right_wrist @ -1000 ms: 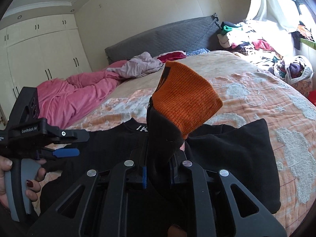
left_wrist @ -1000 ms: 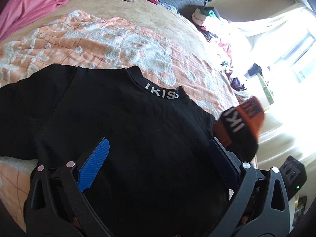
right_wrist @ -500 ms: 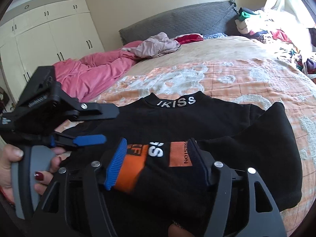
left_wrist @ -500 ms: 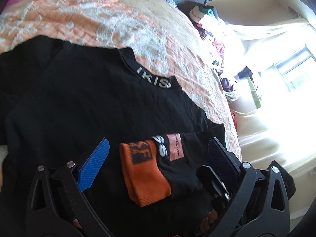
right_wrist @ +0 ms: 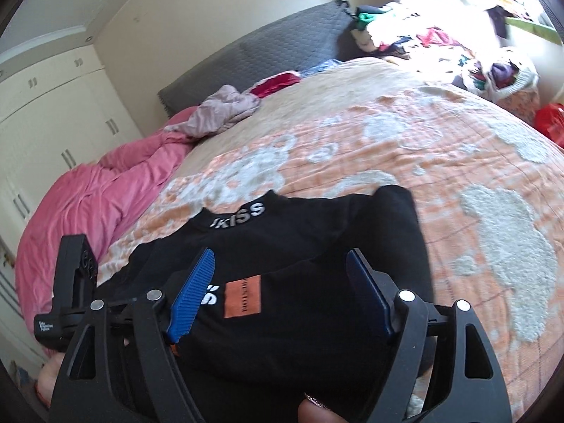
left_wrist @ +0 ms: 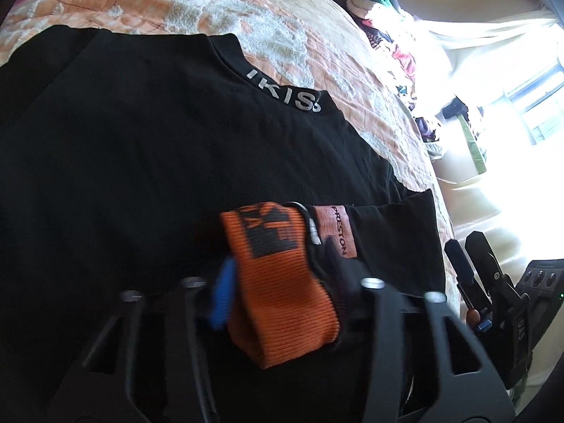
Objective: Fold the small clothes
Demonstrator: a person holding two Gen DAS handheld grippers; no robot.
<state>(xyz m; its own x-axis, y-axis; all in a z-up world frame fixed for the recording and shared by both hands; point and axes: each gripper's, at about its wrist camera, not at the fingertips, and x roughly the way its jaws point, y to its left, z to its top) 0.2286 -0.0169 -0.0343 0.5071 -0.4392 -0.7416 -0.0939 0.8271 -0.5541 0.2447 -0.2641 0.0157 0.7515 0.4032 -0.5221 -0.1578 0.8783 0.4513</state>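
Sock (left_wrist: 282, 303) pinched at its orange cuff by the left gripper (left_wrist: 278, 282), lying on a black shirt.
Left jaws are closed on the cuff; the right gripper (right_wrist: 278, 296) stands wide over the sock's black foot, gripping nothing. The black shirt (right_wrist: 317, 225) lies spread on the peach bedspread (right_wrist: 458, 162). Judged step: starting the sock's fold. Next, the right jaws likely need to pinch the toe end and bring it to the cuff.

Sunlight is pouring through the window (left_wrist: 539, 105), washing out the curtain (left_wrist: 493, 46). White wardrobe doors (right_wrist: 53, 116) are lining the left wall, a grey headboard (right_wrist: 282, 42) is backing the bed, its peach quilt (right_wrist: 423, 148) spreading wide.
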